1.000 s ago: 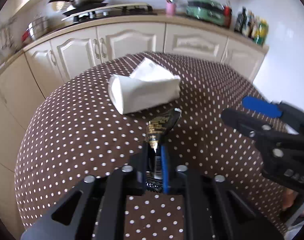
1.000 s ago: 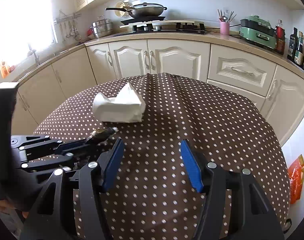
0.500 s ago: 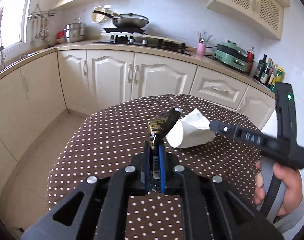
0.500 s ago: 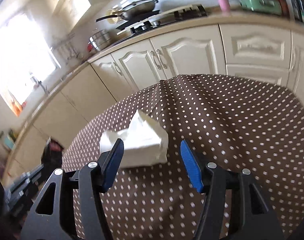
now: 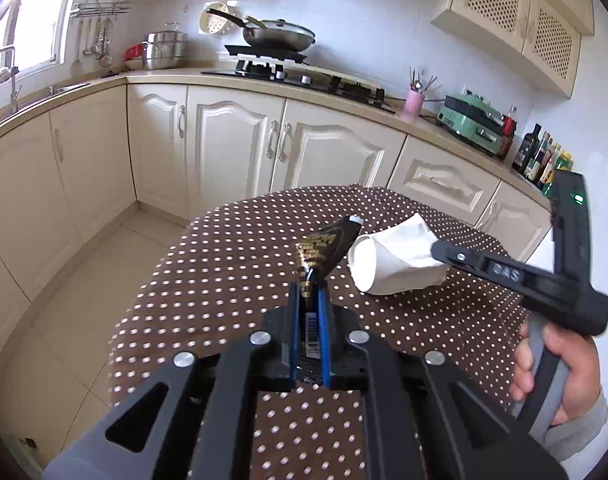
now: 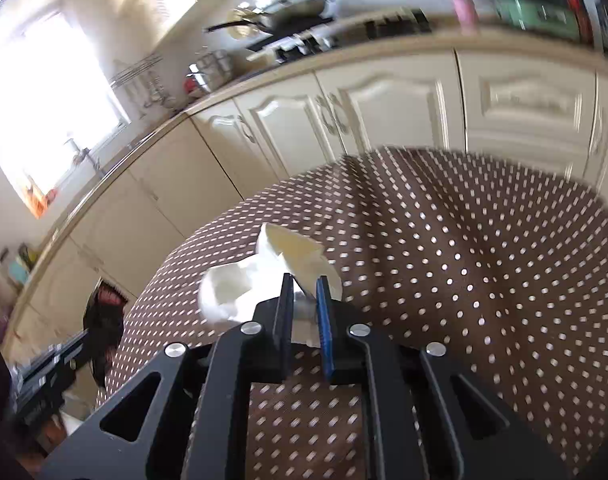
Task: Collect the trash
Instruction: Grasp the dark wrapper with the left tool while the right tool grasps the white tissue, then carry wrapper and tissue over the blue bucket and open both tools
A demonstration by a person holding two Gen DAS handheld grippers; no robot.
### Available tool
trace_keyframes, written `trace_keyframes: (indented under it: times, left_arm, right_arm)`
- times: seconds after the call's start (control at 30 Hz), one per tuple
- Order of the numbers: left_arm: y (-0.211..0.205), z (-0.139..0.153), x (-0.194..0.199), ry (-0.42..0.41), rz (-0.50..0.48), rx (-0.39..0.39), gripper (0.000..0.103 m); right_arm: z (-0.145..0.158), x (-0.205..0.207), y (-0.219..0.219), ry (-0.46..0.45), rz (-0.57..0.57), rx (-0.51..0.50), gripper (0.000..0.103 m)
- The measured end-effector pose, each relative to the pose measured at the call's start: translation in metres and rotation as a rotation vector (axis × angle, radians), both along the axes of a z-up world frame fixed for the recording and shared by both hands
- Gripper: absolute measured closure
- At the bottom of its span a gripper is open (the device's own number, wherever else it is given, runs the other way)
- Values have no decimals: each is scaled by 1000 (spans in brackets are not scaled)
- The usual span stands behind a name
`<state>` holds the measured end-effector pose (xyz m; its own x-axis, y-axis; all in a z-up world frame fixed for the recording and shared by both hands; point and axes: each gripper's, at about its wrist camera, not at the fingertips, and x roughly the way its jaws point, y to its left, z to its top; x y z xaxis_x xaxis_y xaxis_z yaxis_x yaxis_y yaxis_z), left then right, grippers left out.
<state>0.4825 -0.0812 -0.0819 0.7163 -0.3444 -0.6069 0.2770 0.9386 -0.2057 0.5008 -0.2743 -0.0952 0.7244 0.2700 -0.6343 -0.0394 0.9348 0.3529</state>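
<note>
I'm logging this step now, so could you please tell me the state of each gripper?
Left gripper: shut on the black wrapper.
Right gripper: closing, jaws already pinching the crushed paper cup.

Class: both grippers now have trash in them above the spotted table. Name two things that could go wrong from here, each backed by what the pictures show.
1. The right gripper is closing on only one crumpled end of the paper cup; the thin paper may tear or slip free.
2. The black wrapper sticks far out past the left gripper, close to the cup, and could snag on it.
</note>
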Motion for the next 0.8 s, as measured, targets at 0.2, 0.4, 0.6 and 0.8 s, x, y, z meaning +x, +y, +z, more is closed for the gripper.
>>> trace_keyframes:
  times: [0.2,0.4,0.6,0.8]
  left_arm:
    - [43,15,-29,-22,42,-31,95]
    - [109,23,-73,-36,122,-46,95]
    - [193,9,-123,-13,254,-54,95]
    - [276,-28,-164,59,408,-50,95]
  right_arm:
    - [37,-40,55,-131,61,-99,98]
    - [70,-78,139,-222,199,-119,98]
    - [64,-113,247,-246,370,-142,98]
    - [24,-125,354,-169,519,-140,98]
